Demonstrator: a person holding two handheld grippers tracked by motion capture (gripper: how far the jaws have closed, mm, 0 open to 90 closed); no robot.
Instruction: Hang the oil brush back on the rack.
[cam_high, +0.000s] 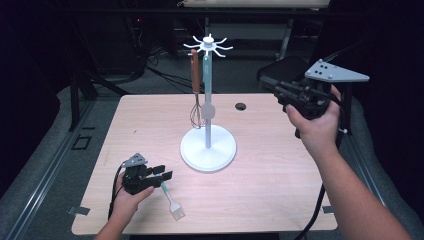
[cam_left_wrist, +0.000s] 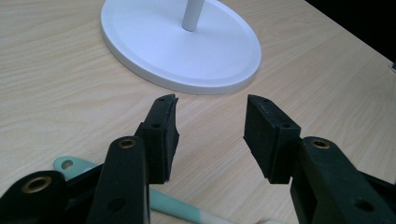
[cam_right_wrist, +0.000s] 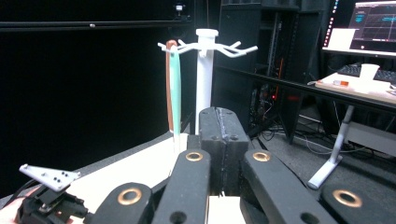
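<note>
Table (cam_high: 280, 200) of pale wood, seen from above, with a white hanging stand (cam_high: 208, 148) at its middle; a whisk (cam_high: 196, 90) with a brown handle and a mint utensil (cam_right_wrist: 174, 88) hang from the hooks at the stand's top. Right gripper (cam_high: 280, 90), raised at the far right above the table edge, has its jaws pressed together on nothing. Left gripper (cam_high: 164, 173), low at the near left, has its jaws spread and bare, aimed toward the stand's round base (cam_left_wrist: 187, 51). Brush (cam_high: 171, 201), mint handle and pale bristles, lies flat on the table just beside and partly under the left gripper. Its long axis runs from far left to near right: the hanging hole (cam_left_wrist: 67, 164) points toward the far left, the bristles toward the near edge.

Likely risks, as a judgement: the spread jaws sit ahead of the handle rather than around it, so closing now would catch air; a pinch near the bristle end would leave the hole awkward to hook; a careless lift toward the stand could knock the whisk or tip the stand.
</note>
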